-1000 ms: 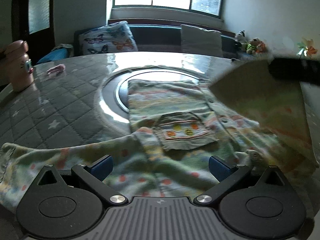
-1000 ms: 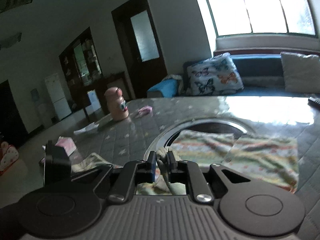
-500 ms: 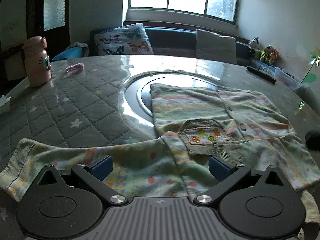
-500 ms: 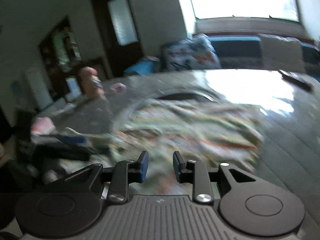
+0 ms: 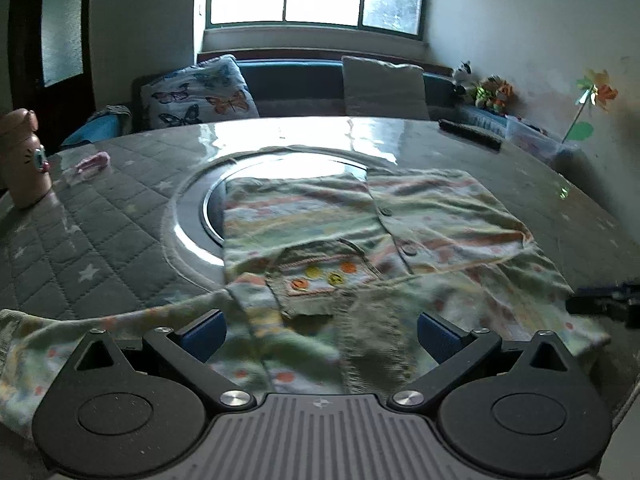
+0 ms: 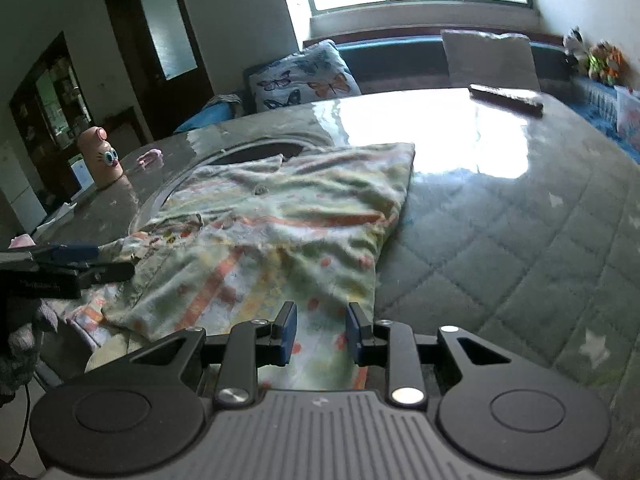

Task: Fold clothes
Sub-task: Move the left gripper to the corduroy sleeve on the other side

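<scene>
Both pairs of fingers are standing apart and gripping nothing: the left fingers (image 5: 438,336) wide, the right fingers (image 6: 286,334) narrower. The shirt (image 5: 320,220) is lying flat on the tabletop (image 6: 520,216) just ahead of both, one sleeve (image 5: 92,324) reaching out past the left fingers. For a clean fold, I judge each pair should be pinching one layer near an edge, moving evenly.

I can't read any text here; the faint print on the left gripper (image 6: 60,268) looks too blurred.
</scene>
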The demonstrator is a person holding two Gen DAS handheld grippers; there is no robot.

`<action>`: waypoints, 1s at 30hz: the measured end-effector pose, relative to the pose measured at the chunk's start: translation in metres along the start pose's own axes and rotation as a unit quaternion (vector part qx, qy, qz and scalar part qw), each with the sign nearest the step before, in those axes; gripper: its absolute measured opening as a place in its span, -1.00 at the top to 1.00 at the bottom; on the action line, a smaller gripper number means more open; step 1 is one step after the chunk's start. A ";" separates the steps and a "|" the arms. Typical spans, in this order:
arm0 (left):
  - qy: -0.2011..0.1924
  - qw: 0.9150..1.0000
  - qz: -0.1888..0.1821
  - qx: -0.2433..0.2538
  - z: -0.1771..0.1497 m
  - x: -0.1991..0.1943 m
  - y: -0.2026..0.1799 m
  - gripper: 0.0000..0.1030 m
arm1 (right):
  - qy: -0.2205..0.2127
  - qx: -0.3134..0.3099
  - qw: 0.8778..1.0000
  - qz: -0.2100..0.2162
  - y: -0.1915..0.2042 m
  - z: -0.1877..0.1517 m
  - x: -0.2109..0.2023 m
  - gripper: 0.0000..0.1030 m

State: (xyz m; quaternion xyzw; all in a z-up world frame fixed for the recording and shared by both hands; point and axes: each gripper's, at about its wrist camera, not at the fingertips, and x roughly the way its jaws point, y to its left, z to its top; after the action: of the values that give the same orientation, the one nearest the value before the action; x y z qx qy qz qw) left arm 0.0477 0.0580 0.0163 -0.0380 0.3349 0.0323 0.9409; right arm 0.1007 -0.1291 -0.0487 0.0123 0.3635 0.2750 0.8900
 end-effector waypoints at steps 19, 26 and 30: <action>0.028 0.999 0.020 0.023 -0.008 0.018 -0.010 -1.00 | -0.012 -0.067 0.998 0.002 0.021 0.028 0.046 0.28; 0.025 0.999 0.027 0.012 -0.010 0.012 -0.001 -1.00 | -0.012 -0.116 0.992 0.054 0.059 0.022 0.044 0.27; 0.016 0.999 0.032 0.000 -0.010 0.003 0.007 -1.00 | -0.004 -0.152 0.987 0.056 0.077 0.014 0.051 0.27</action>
State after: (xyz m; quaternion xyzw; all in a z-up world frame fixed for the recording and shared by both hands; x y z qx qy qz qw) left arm 0.0429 0.0641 0.0064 -0.0280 0.3509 0.0620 0.9339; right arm 0.1028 -0.0361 -0.0541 -0.1020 0.3127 0.3768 0.8659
